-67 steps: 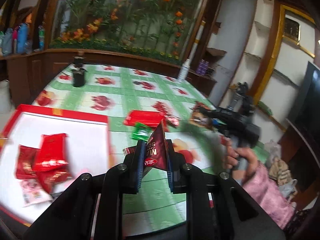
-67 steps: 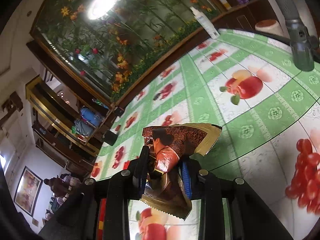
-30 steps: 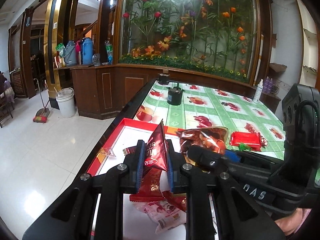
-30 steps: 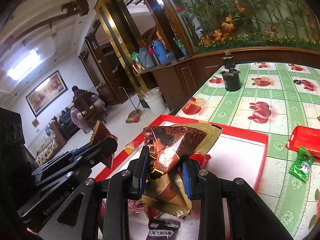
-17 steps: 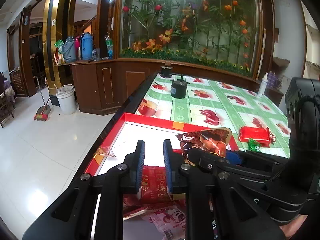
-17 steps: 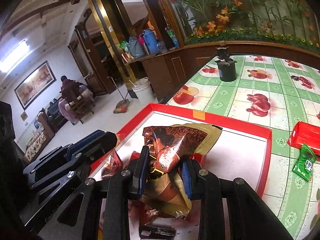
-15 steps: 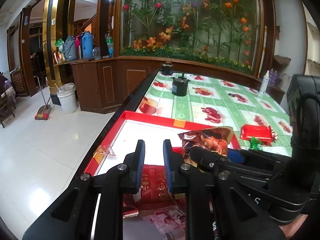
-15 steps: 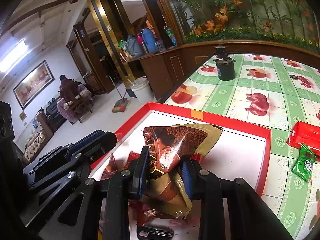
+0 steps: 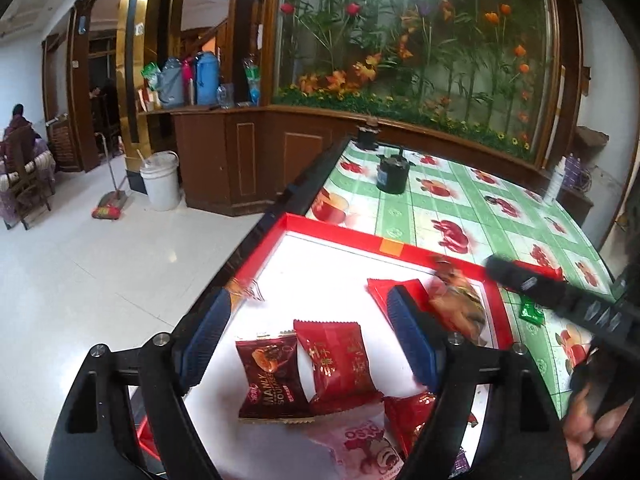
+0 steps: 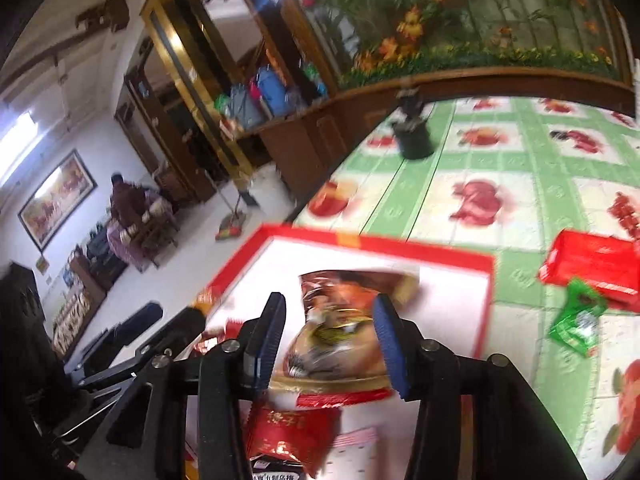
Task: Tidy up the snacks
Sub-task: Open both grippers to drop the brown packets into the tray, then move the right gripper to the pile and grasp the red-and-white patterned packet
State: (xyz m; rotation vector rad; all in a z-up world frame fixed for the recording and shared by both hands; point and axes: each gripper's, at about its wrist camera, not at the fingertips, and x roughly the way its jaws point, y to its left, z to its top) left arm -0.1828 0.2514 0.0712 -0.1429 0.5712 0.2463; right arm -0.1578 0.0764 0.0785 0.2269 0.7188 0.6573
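Both packets have dropped: the left hand-held gripper (image 9: 316,340) gapes empty over the maroon packet (image 9: 272,384), the right hand-held gripper (image 10: 328,344) wide over the brown packet (image 10: 344,320) in the red tray (image 9: 332,232). Best lift straight up, then go for the green packet (image 10: 576,320) at three o'clock on the tabletop (image 10: 520,160).

The brown-and-gold snack bag (image 10: 344,320) is smeared by motion blur in the right wrist view, so its print cannot be read. The pink packet (image 9: 360,446) runs off the bottom edge of the left wrist view, half covered by the red packets. A dark packet (image 10: 276,474) at the bottom edge shows only a strip. The person's hand (image 9: 592,420) is cut off at the right edge and blurred.
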